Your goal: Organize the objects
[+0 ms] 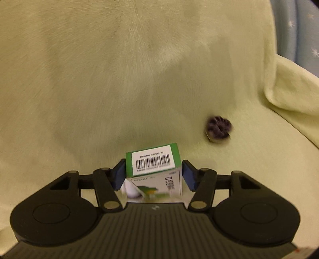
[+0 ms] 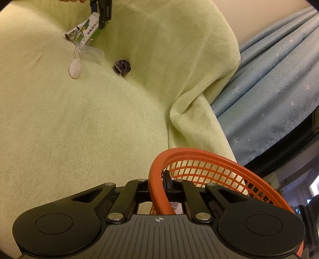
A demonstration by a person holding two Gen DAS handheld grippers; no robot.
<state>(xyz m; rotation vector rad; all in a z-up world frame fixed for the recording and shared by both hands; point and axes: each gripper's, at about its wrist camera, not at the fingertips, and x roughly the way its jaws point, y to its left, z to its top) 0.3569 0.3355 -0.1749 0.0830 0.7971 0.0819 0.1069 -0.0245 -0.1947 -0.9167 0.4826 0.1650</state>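
Observation:
A green and white box with a barcode label sits between the blue pads of my left gripper, and both pads rest against its sides. The right wrist view shows this box tilted, just over the yellow-green blanket, with the left gripper above it. A white spoon and a clear plastic piece lie right below the box. A dark purple scrunchie lies to its right. My right gripper is shut on the rim of an orange mesh basket.
The blanket covers the whole surface and folds down at its right edge. A blue curtain with stars hangs beyond that edge. Dark furniture stands at the far right.

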